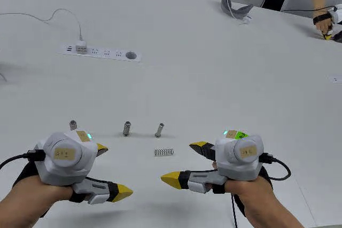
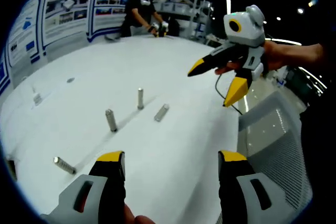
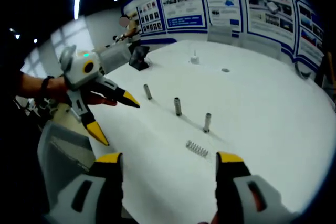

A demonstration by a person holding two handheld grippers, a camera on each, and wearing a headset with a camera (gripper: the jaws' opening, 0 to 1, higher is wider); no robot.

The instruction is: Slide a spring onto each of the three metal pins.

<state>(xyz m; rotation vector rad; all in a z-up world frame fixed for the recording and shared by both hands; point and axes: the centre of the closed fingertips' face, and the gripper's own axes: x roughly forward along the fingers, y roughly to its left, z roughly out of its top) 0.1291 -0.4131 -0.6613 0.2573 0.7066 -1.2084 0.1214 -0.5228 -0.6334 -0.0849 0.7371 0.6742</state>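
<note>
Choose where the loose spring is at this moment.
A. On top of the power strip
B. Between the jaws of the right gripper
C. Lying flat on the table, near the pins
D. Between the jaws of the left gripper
C: the spring lies flat on the white table, just in front of the rightmost pin, and the left gripper and right gripper are both open and empty.

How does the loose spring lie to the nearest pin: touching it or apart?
Apart. In the head view a strip of bare table separates the spring from the pin; the right gripper view shows the same gap.
</note>
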